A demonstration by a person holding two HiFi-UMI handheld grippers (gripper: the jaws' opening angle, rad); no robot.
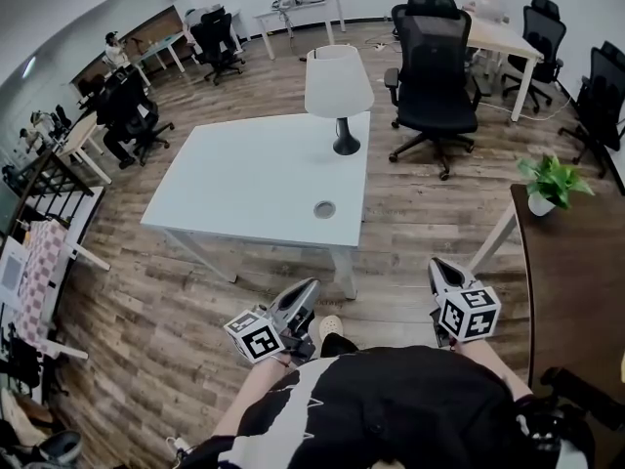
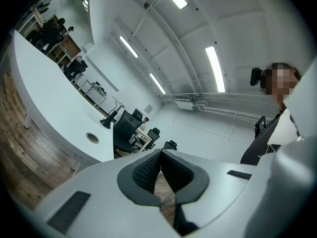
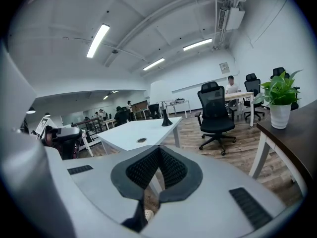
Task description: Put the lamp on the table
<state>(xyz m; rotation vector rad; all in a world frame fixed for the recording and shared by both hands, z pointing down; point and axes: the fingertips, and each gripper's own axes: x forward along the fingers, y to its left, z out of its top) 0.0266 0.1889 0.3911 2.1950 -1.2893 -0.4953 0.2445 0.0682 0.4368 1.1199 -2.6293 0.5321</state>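
White table (image 1: pixel 244 179) stands mid-room on a wood-plank floor (image 1: pixel 176 340).

Head view: the lamp (image 1: pixel 339 91) stands upright on the table's far right corner, white shade over a black base. A round cable port (image 1: pixel 324 209) sits near the table's front edge. The left gripper (image 1: pixel 311 287) and right gripper (image 1: pixel 437 266) are low, close to the person and well apart from the table.

Left gripper view: the jaws meet tip to tip, with nothing between the pads (image 2: pixel 146 171). The table runs along the left. A small dark shape at its far end is probably the lamp base, but the view is too tilted to be sure.

Right gripper view: the jaws are pressed together and empty. The lamp is on the table's far corner, and a black office chair (image 3: pixel 216 114) stands to the table's right.
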